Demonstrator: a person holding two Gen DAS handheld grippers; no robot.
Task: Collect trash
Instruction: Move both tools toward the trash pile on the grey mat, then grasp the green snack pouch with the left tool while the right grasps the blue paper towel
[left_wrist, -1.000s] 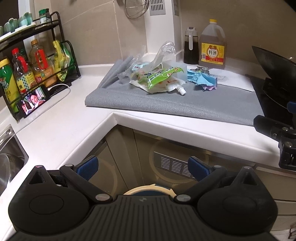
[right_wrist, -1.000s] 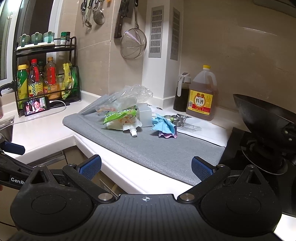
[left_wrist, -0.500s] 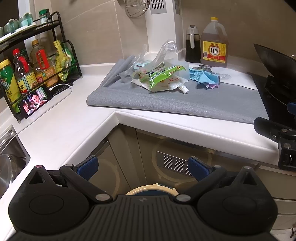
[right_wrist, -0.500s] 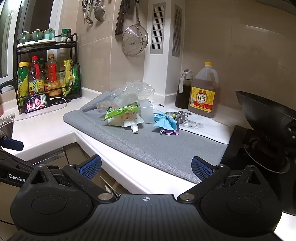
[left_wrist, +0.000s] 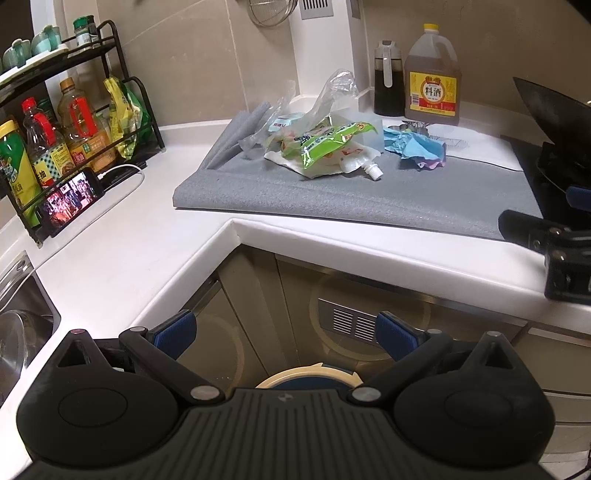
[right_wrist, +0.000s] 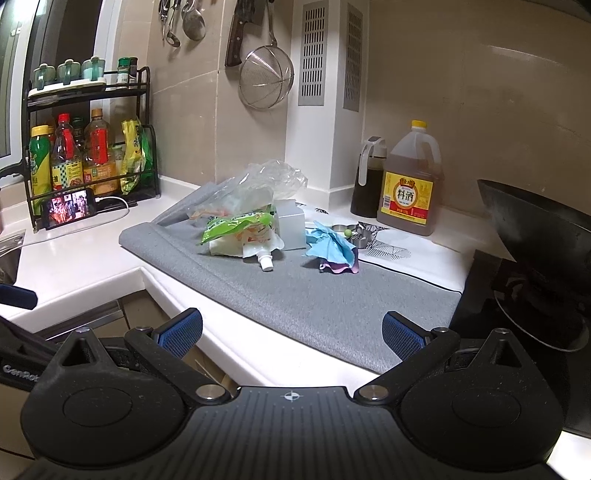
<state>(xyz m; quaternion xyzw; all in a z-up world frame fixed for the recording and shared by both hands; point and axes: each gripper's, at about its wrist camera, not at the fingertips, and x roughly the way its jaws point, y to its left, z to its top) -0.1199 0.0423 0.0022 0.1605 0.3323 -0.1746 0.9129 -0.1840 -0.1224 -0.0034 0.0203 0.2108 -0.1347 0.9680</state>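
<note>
While both grippers have drawn nearer to the grey mat (right_wrist: 317, 295) over the last second, nothing on it has been touched yet. The left gripper (left_wrist: 286, 328) hangs with its tongs wide apart and empty, below the counter edge in front of the mat, above a round bin rim (left_wrist: 306, 373) that shows just beneath it. The right gripper (right_wrist: 291, 332) is likewise spread and empty, at the mat's near edge.

All the trash sits toward the back of the mat: a green snack wrapper (right_wrist: 236, 225) lying on a white spouted pouch (right_wrist: 251, 247), a crumpled clear plastic bag (right_wrist: 266, 181) behind them, and crumpled blue paper (right_wrist: 330, 245) to the right of the pouch. A small white box (right_wrist: 290, 227) stands between the pouch and the blue paper.

Compared with a second ago the pile looks larger in both views and unmoved, so this reads as the approach before a first pick. The cooking wine jug (right_wrist: 412, 184) behind the mat and the wok (right_wrist: 535, 229) to its right are not trash and should be left alone.
</note>
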